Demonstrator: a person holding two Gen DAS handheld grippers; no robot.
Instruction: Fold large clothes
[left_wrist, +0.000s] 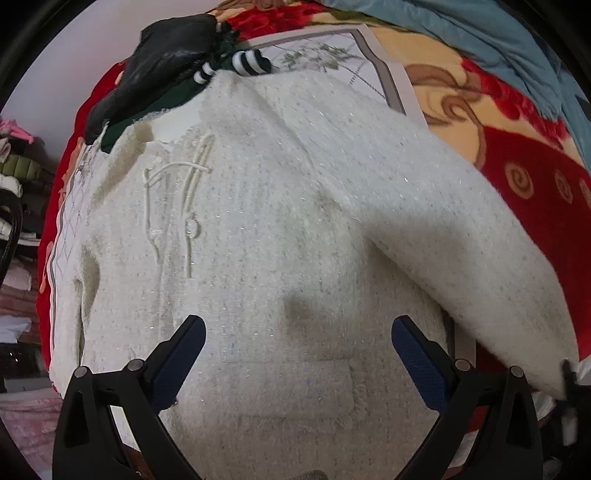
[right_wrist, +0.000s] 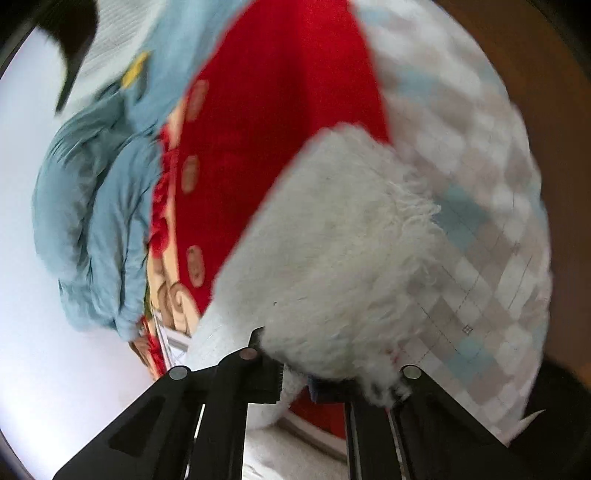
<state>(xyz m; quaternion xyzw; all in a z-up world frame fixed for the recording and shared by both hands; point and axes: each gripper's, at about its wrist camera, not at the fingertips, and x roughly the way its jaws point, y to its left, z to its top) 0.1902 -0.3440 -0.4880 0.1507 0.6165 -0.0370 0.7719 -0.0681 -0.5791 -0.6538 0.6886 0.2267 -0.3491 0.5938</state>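
A fluffy white knitted sweater (left_wrist: 280, 229) lies spread on the bed, with a drawstring near its neck. My left gripper (left_wrist: 297, 332) is open and empty just above the sweater's lower body. One white sleeve (left_wrist: 461, 251) stretches down to the right, where my right gripper (left_wrist: 569, 384) shows at the frame edge. In the right wrist view my right gripper (right_wrist: 295, 373) is shut on the fringed sleeve cuff (right_wrist: 332, 251) and holds it lifted over the bed.
A red and yellow patterned blanket (left_wrist: 524, 177) covers the bed, with a white checked sheet (left_wrist: 332, 51) under the sweater. Black and striped clothes (left_wrist: 166, 62) lie beyond the neck. A blue garment (right_wrist: 99, 206) is heaped at the far side. A checked cloth (right_wrist: 491, 236) lies right.
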